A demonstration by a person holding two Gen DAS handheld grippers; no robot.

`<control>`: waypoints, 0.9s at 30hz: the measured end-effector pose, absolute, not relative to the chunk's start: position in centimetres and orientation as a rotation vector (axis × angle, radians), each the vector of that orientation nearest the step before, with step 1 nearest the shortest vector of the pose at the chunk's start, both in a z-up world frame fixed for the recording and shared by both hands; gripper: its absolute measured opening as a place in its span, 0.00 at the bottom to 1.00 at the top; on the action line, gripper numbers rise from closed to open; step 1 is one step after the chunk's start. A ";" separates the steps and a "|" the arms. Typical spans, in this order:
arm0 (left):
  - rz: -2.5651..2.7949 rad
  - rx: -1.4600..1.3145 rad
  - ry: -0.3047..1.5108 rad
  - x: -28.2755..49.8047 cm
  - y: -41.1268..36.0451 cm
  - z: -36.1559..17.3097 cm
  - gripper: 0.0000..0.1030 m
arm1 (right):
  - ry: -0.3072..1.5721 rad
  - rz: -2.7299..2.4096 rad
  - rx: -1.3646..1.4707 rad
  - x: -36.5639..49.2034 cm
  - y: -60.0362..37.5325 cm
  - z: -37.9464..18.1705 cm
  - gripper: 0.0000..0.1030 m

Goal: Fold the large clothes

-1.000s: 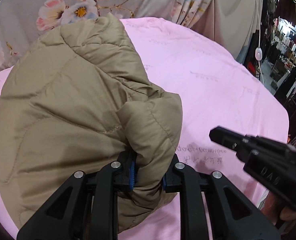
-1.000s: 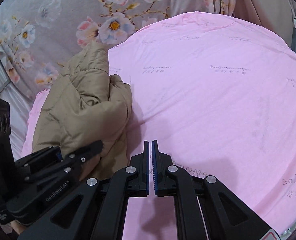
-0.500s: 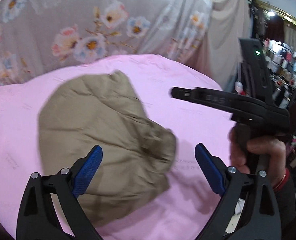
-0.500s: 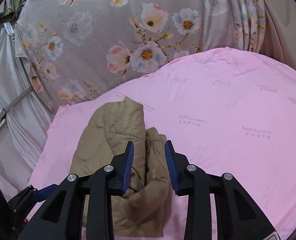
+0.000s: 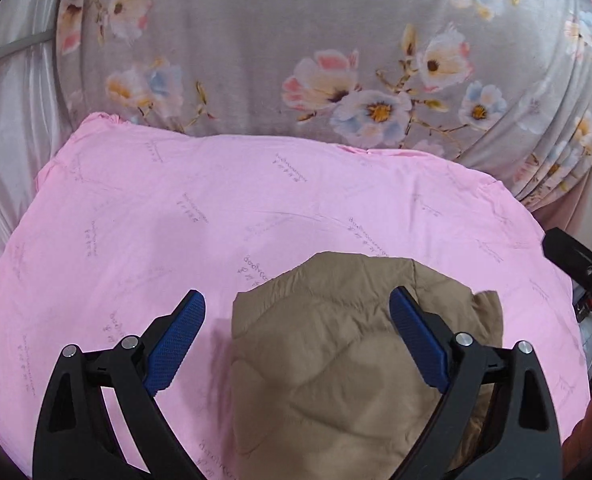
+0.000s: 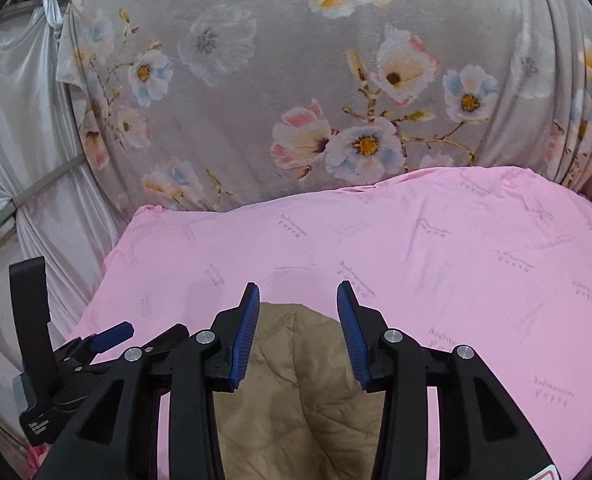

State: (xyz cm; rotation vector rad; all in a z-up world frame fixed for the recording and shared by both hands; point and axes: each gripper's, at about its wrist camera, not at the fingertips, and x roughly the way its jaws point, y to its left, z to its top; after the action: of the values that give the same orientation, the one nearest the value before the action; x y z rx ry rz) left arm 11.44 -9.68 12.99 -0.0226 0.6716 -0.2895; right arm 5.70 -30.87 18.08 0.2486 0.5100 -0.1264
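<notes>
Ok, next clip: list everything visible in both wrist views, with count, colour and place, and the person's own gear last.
quilted jacket: one, tan, folded into a bundle on the near part of the pink sheet.
pink sheet: one, pink with faint printed script, covers the whole work surface.
floral curtain: one, grey with pale flowers, hangs behind the sheet.
satin drape: one, silvery white, hangs at the left of the curtain.
left gripper: one, black with blue pads, fingers wide apart above the jacket, holding nothing.
right gripper: one, black with blue pads, fingers opening above the jacket, nothing between them.
</notes>
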 end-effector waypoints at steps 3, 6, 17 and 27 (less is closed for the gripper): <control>-0.261 -0.015 0.724 13.4 -11.3 11.2 0.88 | 0.573 -0.193 0.191 8.4 -31.1 15.2 0.40; -0.237 0.001 0.777 14.7 -12.7 8.5 0.88 | 0.642 -0.234 0.217 9.0 -33.0 10.4 0.40; -0.253 0.107 0.772 15.9 -15.1 1.1 0.92 | 0.673 -0.227 0.534 6.2 -36.4 -1.4 0.33; -0.310 0.163 0.724 16.9 -15.4 -0.6 0.94 | 0.590 -0.344 0.579 5.2 -34.6 -2.6 0.33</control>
State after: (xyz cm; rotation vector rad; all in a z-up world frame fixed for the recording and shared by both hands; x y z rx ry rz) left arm 16.94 -15.41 -0.59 0.1626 0.7244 -0.3101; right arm 5.24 -34.63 -2.64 0.5791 0.5902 -0.3439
